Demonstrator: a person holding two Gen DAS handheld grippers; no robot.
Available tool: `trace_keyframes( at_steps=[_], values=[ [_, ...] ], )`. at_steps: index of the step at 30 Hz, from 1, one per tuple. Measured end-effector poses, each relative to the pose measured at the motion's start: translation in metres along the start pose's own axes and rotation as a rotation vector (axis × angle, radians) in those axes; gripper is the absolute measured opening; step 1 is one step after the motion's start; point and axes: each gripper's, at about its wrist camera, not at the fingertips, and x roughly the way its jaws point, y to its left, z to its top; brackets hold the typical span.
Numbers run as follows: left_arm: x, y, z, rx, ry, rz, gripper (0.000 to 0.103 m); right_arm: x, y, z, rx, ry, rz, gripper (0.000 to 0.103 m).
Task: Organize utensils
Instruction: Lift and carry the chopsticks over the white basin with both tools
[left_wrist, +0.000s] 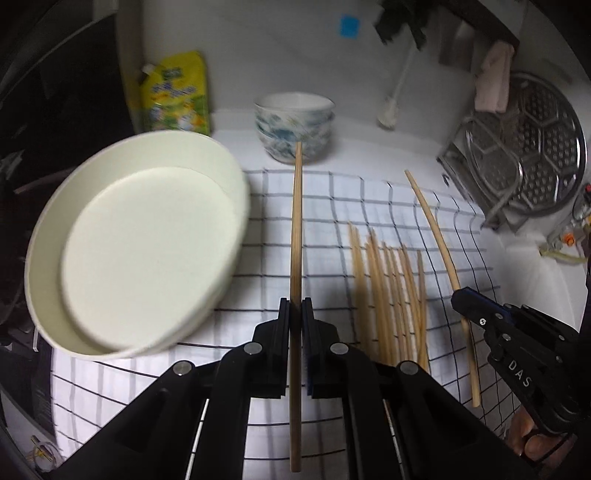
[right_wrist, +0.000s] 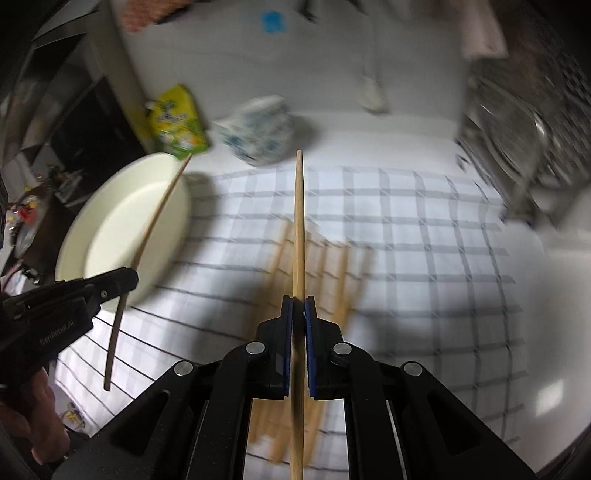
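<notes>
The left tool (left_wrist: 295, 306) is clamped on one wooden chopstick (left_wrist: 296, 221), its two black fingers pressed against the stick, which runs straight ahead past the fingertips and also back below them. The right tool (right_wrist: 299, 304) grips a second chopstick (right_wrist: 300, 221) the same way, the stick pinched between its blue-lined pads. Each tool shows in the other's camera: the right one at the right edge of the left view with its curved-looking stick, the left one at the left edge of the right view, a person's hand (right_wrist: 40, 417) beneath it. So two chopsticks are held, one per tool, both clear of the cloth.

Between the tools, a loose bundle of chopsticks (left_wrist: 391, 295) lies on the checked cloth (left_wrist: 332, 206); they overlap, roughly eight to ten, and an exact count cannot be told. To the left of the left tool sits one wide white round container (left_wrist: 136, 243), its rim over the cloth's edge. Farther back on the white bench (left_wrist: 369, 147) stand patterned bowls (left_wrist: 295, 125), apparently two stacked. Left of them leans one yellow-green pouch (left_wrist: 177, 99). At the right is one metal rack (left_wrist: 517, 155) with a perforated round steel tray, a pink cloth (left_wrist: 493, 81) hanging above it. One blue sticker (left_wrist: 349, 26) marks the wall
</notes>
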Motion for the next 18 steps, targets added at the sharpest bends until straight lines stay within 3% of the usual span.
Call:
trace_keyframes(
  at_steps=[9,18],
  values=[
    [-0.042,0.100,0.027,-0.101,-0.091,0.133,0.007,0.021,0.109,0.059,-0.131,-0.050,0.160,0.007],
    [-0.010,0.174,0.055,-0.125,-0.078,0.173,0.007,0.080,0.192,0.104,-0.161,-0.007,0.230,0.007]
  ],
)
